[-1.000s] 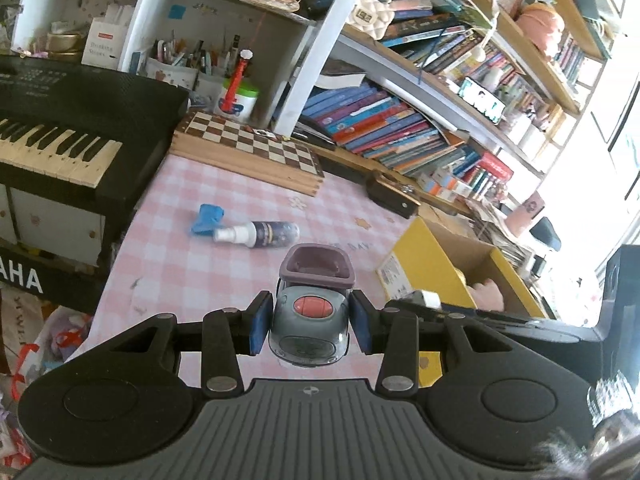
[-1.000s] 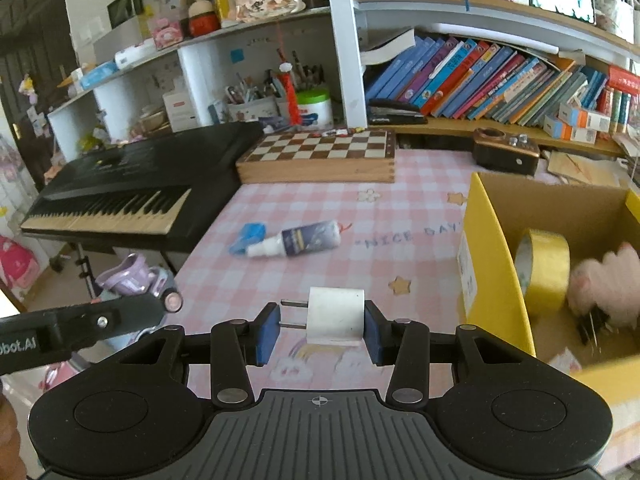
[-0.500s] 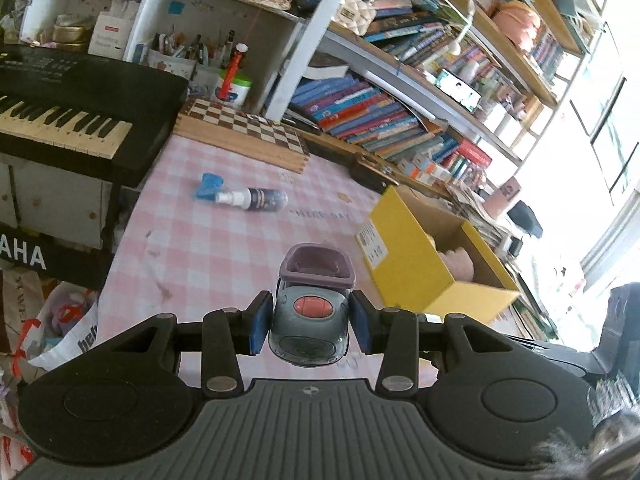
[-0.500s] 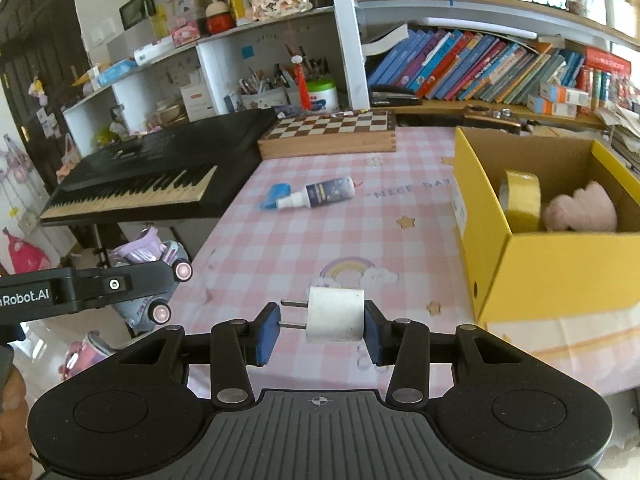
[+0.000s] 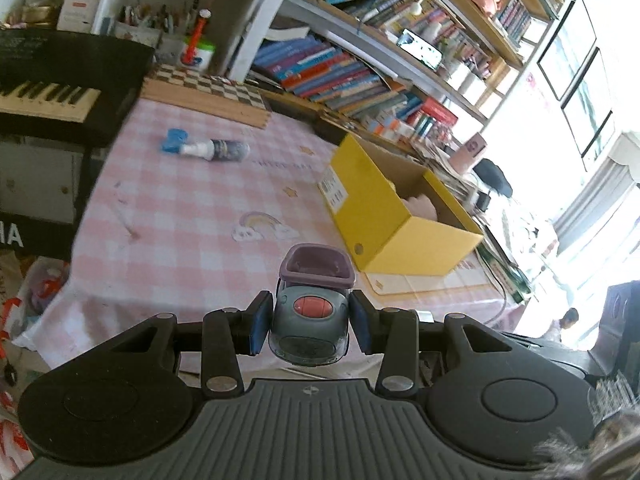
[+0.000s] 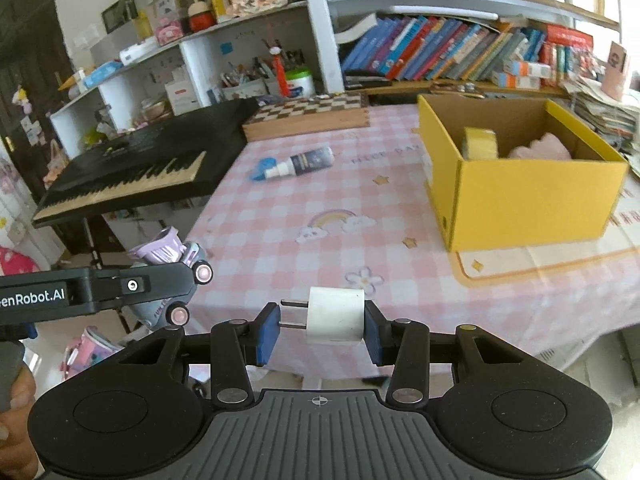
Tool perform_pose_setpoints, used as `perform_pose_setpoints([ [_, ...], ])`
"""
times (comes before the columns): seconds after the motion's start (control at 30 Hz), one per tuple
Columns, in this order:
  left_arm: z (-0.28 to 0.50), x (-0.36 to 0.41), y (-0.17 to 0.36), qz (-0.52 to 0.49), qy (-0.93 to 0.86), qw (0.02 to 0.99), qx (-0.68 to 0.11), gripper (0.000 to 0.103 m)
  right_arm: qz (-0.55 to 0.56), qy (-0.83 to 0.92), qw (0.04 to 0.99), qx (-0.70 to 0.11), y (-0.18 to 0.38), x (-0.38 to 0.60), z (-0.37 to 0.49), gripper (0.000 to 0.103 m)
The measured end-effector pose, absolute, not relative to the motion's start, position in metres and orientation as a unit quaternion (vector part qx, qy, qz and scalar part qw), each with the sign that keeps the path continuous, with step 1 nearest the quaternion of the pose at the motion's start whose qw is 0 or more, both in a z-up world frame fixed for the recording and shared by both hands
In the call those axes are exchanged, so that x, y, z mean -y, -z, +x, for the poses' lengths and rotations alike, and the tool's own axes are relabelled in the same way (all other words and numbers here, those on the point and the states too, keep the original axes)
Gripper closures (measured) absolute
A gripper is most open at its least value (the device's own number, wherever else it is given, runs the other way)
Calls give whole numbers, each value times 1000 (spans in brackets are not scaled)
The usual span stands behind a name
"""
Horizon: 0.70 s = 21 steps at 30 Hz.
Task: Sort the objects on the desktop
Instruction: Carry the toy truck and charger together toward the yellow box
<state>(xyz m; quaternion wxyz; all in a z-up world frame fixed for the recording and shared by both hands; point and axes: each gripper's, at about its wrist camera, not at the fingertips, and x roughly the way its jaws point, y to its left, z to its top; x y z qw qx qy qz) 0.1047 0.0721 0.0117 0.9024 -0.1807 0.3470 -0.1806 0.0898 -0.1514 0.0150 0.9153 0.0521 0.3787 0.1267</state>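
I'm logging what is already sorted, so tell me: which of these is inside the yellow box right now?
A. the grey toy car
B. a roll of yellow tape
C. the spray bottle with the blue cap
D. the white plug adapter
B: the right wrist view shows the roll of yellow tape standing inside the yellow box beside a pink plush item, while the bottle lies on the tablecloth and both grippers hold the other two.

Left gripper [image 5: 308, 322] clamping grey toy car [image 5: 309, 330], yellow box [image 5: 384, 220] beyond on pink checked tablecloth [image 5: 188, 216]
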Motion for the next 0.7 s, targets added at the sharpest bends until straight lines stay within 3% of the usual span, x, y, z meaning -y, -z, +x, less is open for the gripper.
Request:
perform_pose_setpoints([
  [0.7,114,7,0,-142,279,867,-388,64,95,-36,910,-401,-4,217,61,60],
])
